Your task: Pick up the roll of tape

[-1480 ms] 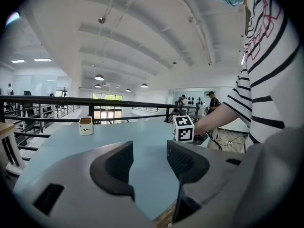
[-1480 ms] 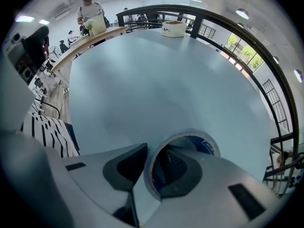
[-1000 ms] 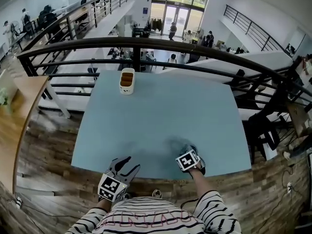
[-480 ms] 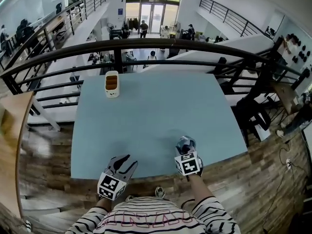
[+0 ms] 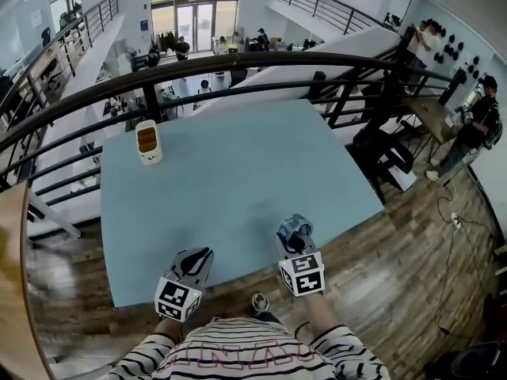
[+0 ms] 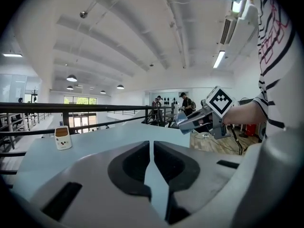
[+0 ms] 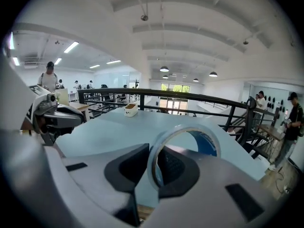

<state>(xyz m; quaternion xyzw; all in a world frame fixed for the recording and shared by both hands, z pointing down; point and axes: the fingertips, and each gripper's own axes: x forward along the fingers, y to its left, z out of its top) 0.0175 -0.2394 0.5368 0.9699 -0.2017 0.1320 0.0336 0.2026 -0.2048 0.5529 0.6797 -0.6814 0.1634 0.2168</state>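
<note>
The roll of tape [image 5: 295, 226], a clear ring with a blue inner face [image 7: 209, 144], stands upright between the jaws of my right gripper [image 5: 291, 237], which is shut on its near rim [image 7: 153, 152] and holds it above the pale blue table [image 5: 238, 165] near the front edge. The left gripper view catches that gripper with the tape [image 6: 197, 120] to the right. My left gripper [image 5: 198, 256] hovers at the front edge, its jaws closing to a thin slit [image 6: 152, 144] with nothing between them.
A small white container [image 5: 147, 142] with a brown top stands at the table's far left corner, also in the left gripper view [image 6: 62, 137]. A black railing [image 5: 238, 66] runs behind the table. Wooden floor lies beside the table's right edge.
My right gripper has risen off the table with the tape and rolled. The left gripper's jaws have come together. The head view has swung to the right.
</note>
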